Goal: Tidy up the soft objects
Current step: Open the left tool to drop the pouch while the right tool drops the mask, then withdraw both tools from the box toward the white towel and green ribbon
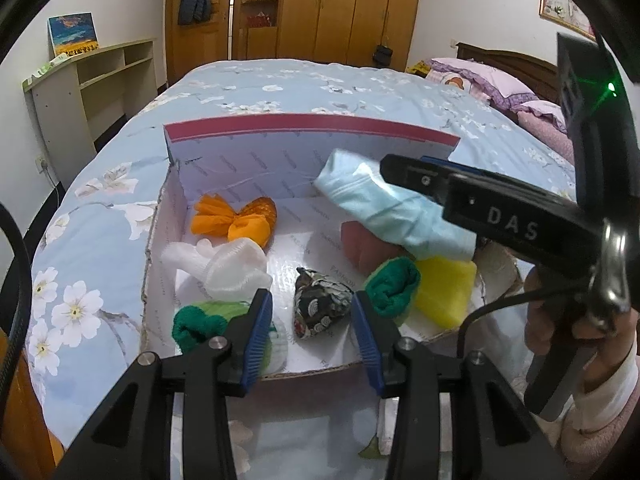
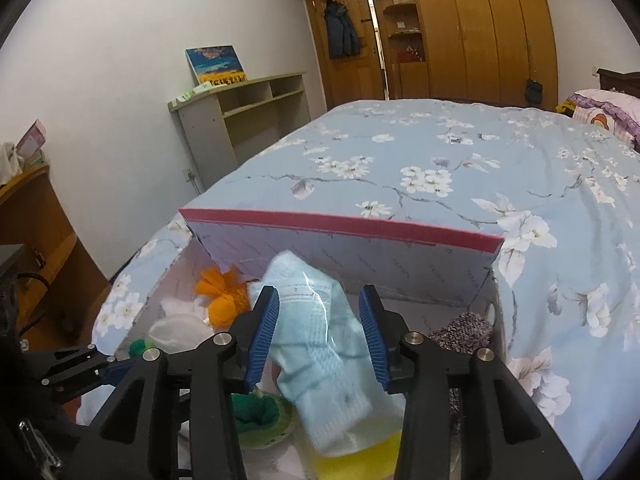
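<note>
An open cardboard box (image 1: 248, 148) with a red rim sits on the bed. In it lie an orange cloth (image 1: 236, 216), a white cloth (image 1: 224, 264), a dark patterned pouch (image 1: 320, 304), green rolls (image 1: 394, 286), a yellow sponge (image 1: 444, 292) and a pink roll (image 1: 360, 244). A light blue sock (image 1: 384, 204) is blurred in mid-air above the box's right side; it also shows in the right wrist view (image 2: 324, 344), between the wide-apart jaws of my right gripper (image 2: 320, 332), which do not touch it. My left gripper (image 1: 312, 332) is open and empty above the pouch.
The box (image 2: 340, 224) rests on a blue floral bedspread (image 2: 440, 152). Pillows (image 1: 500, 84) lie at the far right. A shelf unit (image 1: 92, 80) and wardrobe (image 1: 344, 8) stand beyond. A grey knitted item (image 2: 460, 328) lies at the box's right wall.
</note>
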A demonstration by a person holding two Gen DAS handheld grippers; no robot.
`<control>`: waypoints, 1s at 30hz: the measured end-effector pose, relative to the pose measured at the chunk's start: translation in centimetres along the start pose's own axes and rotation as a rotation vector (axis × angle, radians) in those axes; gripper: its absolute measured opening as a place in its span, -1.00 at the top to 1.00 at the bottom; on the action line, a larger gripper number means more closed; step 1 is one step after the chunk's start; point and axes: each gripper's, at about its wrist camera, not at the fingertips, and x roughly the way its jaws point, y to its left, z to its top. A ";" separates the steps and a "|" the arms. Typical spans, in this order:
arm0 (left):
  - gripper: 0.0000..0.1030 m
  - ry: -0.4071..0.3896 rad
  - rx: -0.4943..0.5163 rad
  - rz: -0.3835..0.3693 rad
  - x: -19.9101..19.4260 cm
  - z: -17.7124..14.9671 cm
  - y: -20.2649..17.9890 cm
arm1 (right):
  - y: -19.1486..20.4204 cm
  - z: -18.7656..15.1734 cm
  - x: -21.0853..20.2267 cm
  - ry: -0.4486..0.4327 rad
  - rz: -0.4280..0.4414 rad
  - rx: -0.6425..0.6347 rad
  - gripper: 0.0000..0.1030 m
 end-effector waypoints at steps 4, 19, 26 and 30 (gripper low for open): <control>0.16 -0.014 0.000 0.000 -0.7 0.1 0.0 | 0.2 0.1 -1.1 -0.014 -0.004 -0.001 0.17; 0.16 -0.021 0.002 -0.003 -2.1 -0.5 -0.3 | 0.3 -1.4 -5.2 -0.015 -0.017 0.005 0.17; 0.16 -0.006 0.011 -0.029 -2.8 -1.4 -0.7 | 0.0 -3.2 -7.1 0.004 -0.038 0.007 0.17; 0.16 0.008 0.021 -0.052 -3.1 -2.0 -1.3 | -0.1 -4.7 -8.5 0.020 -0.051 0.005 0.17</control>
